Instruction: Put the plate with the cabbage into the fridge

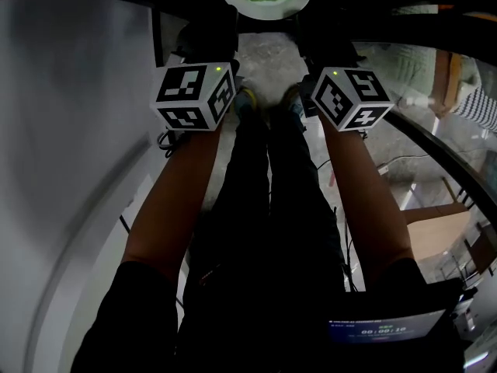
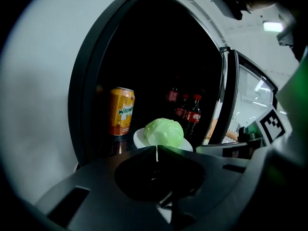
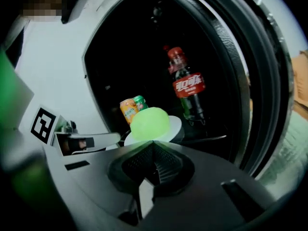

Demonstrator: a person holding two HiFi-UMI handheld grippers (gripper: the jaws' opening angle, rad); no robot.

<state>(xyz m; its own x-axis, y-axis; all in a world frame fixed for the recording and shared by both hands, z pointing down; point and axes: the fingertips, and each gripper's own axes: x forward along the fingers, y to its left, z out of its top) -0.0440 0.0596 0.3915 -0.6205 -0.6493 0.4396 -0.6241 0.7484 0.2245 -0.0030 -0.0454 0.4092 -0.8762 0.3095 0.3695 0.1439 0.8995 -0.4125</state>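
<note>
Cabbage (image 2: 163, 131): pale green.
Plate (image 2: 139, 138): white.
Can (image 2: 121, 110), 10 o'clock of cabbage: orange.
Bottles (image 3: 185, 88): dark, red labels.
Cubes (image 1: 194, 95): white, black square markers.
Fridge (image 2: 38, 105): white outside, black inside.

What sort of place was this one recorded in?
Probably a lab or workshop corner rather than a home kitchen: the open fridge holds cola bottles and soda cans, and the floor is bare, mottled, with loose cables. The cabbage plate is at its opening.
</note>
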